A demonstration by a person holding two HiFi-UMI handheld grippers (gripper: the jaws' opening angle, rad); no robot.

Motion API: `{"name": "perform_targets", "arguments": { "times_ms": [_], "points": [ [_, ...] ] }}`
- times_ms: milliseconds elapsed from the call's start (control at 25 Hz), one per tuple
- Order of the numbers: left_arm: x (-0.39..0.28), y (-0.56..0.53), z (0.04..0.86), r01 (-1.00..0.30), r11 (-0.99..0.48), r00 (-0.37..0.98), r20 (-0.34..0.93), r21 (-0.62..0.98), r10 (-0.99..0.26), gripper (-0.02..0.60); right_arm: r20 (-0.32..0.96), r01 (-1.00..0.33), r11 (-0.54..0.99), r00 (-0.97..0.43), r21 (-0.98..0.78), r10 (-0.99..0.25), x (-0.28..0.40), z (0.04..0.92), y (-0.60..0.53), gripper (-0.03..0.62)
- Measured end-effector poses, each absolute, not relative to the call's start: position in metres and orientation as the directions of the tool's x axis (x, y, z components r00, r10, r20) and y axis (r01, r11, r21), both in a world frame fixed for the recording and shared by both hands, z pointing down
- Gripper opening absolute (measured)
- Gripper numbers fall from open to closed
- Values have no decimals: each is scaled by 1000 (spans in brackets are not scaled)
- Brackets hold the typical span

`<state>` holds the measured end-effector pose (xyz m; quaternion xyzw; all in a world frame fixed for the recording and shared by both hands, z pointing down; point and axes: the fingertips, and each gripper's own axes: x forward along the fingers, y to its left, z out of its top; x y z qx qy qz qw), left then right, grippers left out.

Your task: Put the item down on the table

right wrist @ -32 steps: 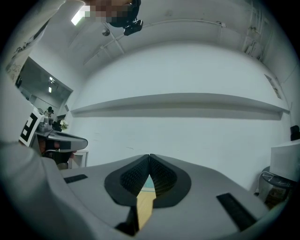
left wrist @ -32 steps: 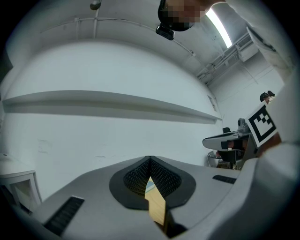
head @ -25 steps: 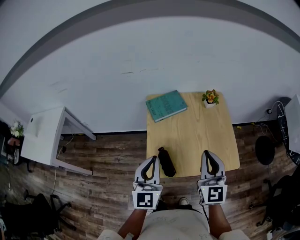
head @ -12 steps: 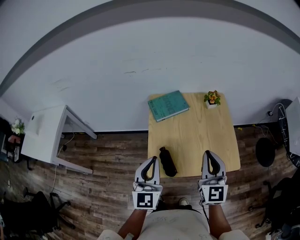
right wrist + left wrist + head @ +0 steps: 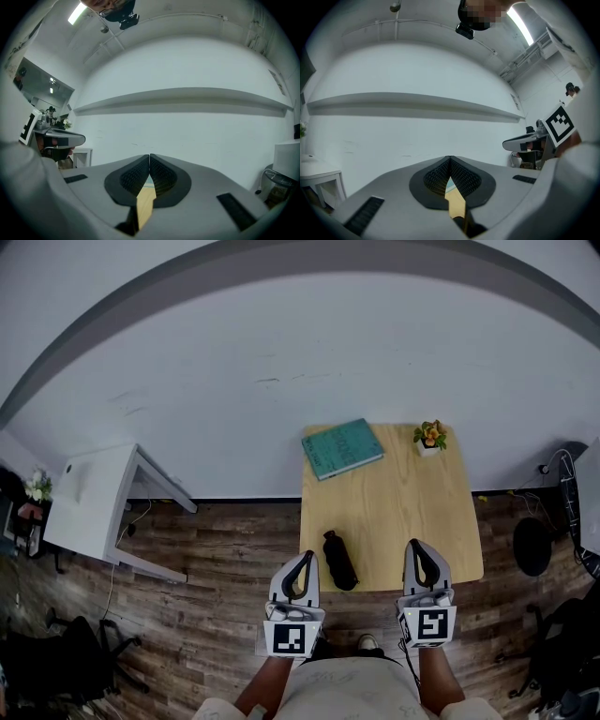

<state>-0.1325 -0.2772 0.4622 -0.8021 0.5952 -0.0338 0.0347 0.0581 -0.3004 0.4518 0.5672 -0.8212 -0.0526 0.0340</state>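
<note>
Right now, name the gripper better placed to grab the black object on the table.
Left. The left gripper sits beside the black object; the right gripper is farther along the table's near edge. Both are shut, empty.

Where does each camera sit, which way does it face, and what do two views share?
Head view: on the person's head, facing steeply down at the table, book, plant and black bottle; shows forearms, left hand-held gripper and right hand-held gripper.
Left gripper view: on the left hand-held gripper, facing the white wall; shows its shut jaws.
Right gripper view: on the right hand-held gripper, facing that wall; shows its shut jaws.
Shared: both gripper views see the wall and a table sliver.
</note>
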Motion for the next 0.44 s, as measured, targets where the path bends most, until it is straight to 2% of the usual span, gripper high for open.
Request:
{"name": "perform_targets", "arguments": {
  "times_ms": [440],
  "points": [
    [-154,-273,459,-960,-260,262,-3,-102,-965,8,13,-918,373,-374,132,-927,41,453,-297,17]
  ]
}}
